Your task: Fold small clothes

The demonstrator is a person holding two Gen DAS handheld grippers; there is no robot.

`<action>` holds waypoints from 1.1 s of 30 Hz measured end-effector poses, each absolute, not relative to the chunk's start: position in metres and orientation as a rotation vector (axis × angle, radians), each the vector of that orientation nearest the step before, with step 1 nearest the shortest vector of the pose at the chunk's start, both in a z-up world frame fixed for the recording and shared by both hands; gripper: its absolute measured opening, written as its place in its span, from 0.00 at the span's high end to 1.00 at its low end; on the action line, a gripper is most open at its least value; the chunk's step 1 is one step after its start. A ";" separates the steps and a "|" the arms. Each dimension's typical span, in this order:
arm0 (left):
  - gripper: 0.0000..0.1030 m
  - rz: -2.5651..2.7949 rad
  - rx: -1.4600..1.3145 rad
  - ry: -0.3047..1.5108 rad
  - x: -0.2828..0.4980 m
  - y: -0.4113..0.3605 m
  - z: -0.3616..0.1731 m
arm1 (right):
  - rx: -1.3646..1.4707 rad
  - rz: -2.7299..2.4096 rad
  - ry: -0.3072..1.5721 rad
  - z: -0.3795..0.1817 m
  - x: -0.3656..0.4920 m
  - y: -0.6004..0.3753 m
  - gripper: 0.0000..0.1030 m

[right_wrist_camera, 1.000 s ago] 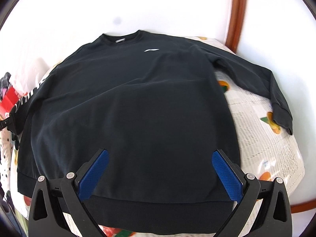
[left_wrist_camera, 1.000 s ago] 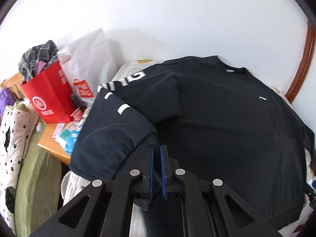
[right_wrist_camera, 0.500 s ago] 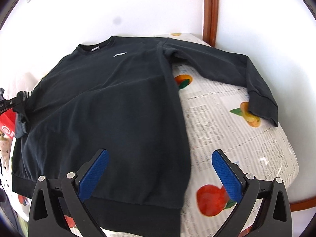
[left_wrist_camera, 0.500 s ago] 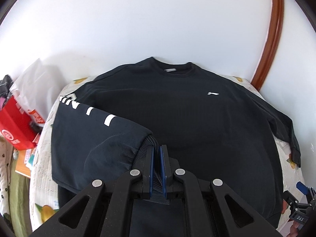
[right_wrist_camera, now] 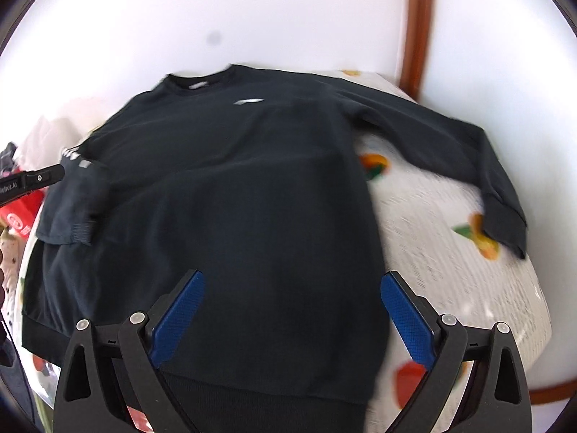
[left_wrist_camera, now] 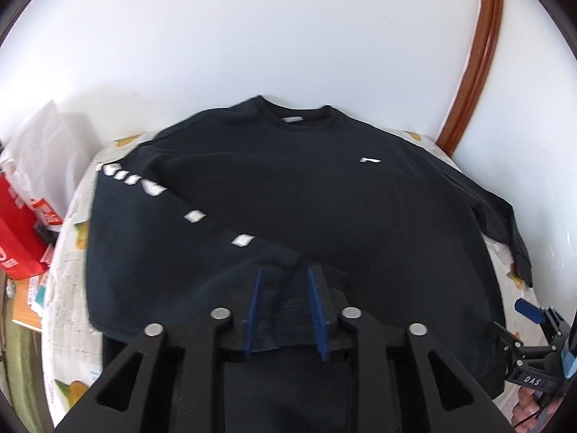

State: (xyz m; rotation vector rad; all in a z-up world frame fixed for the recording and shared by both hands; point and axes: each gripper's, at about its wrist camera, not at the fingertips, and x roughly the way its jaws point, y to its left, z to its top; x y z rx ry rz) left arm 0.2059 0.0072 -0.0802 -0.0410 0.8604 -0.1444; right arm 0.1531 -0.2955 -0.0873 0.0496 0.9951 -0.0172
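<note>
The black long-sleeved sweatshirt [left_wrist_camera: 324,216] is spread on a fruit-printed bed cover [right_wrist_camera: 450,270], its hem cut off below. Only the right wrist view shows the far sleeve fully. The left gripper [left_wrist_camera: 286,310] has just been opening, the ribbed cuff [left_wrist_camera: 285,306] lying loose between its jaws; the right gripper [right_wrist_camera: 292,321] is held wide, empty.

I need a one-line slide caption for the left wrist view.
Left gripper, jaws just opening, lets go of the sleeve cuff it has laid across the black sweatshirt.
</note>
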 end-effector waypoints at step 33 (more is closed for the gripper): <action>0.38 0.146 -0.125 0.965 0.189 0.153 -0.180 | 0.008 0.466 0.985 -0.103 0.326 -0.116 0.95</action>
